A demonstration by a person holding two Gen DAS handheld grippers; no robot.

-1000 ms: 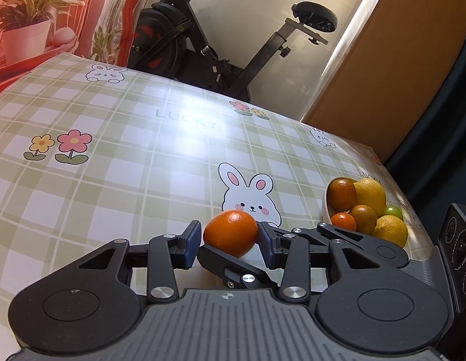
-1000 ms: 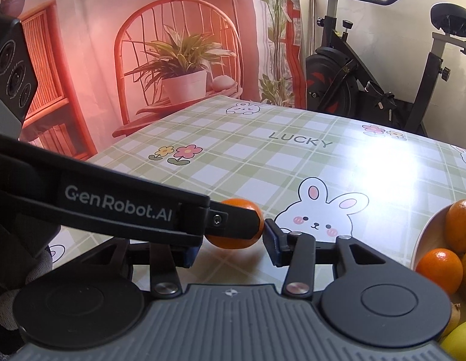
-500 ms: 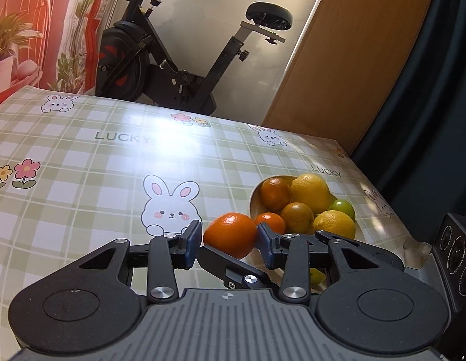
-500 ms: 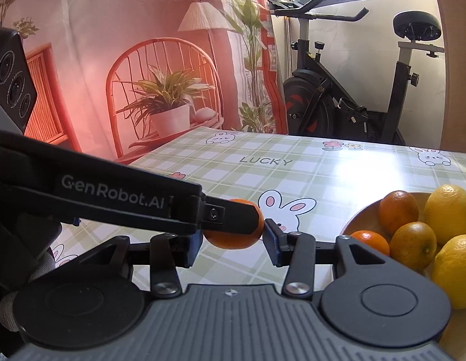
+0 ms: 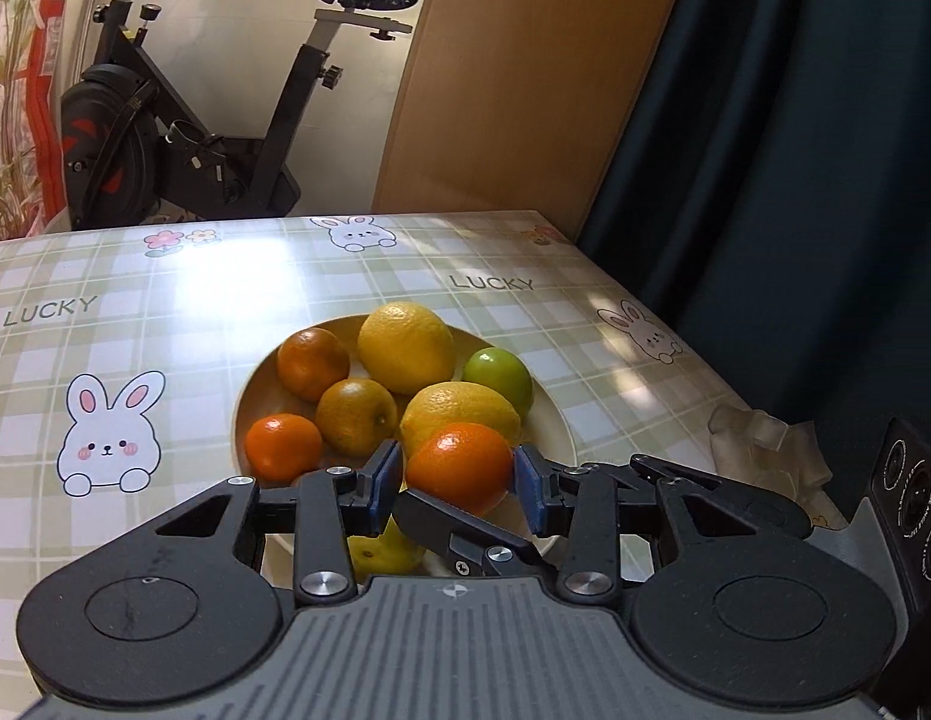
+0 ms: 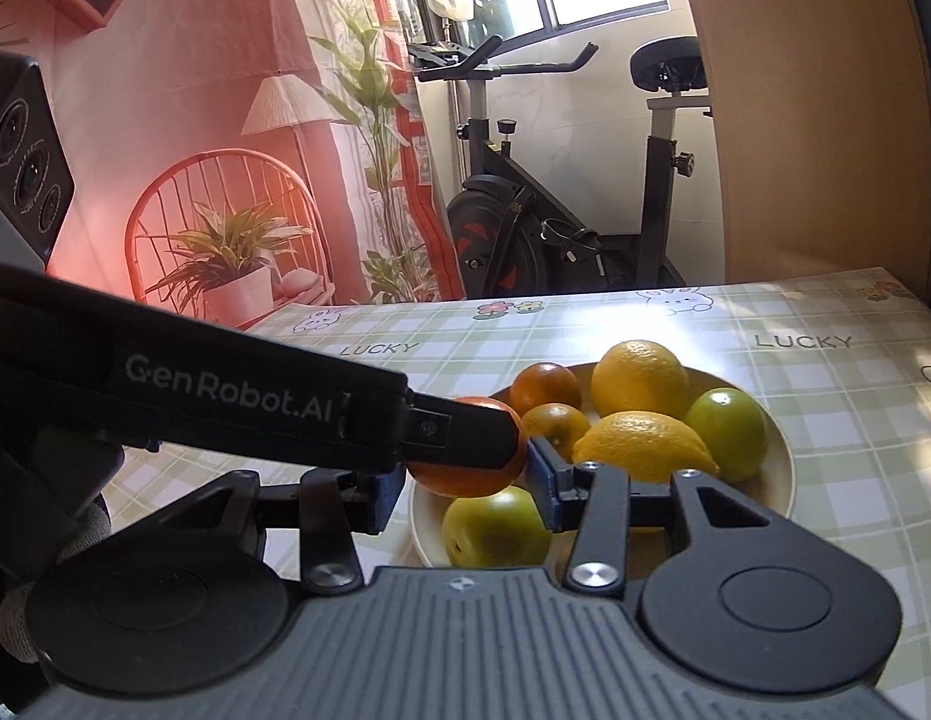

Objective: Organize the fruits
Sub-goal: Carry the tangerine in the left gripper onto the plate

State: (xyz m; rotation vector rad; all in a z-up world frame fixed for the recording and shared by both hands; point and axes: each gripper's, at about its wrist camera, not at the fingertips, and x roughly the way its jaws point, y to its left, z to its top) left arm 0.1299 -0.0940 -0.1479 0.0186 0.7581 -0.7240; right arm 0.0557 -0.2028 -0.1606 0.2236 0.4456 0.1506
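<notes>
Here, an orange [image 5: 459, 465] is clamped between the blue pads of the left tool [image 5: 459, 480] and, in the right wrist view, also of the right tool [image 6: 462, 474], both narrowed onto it. Just beyond and below the tools, a cream plate [image 5: 249, 396] of lemons, oranges and a green fruit [image 5: 498, 378] is seen on the checked table [image 5: 135, 300]. Farther off, an exercise bike [image 5: 183, 138] is noted.

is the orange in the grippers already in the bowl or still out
Out. The orange is held above the bowl between the left gripper and right gripper, not resting among the fruit.
</notes>
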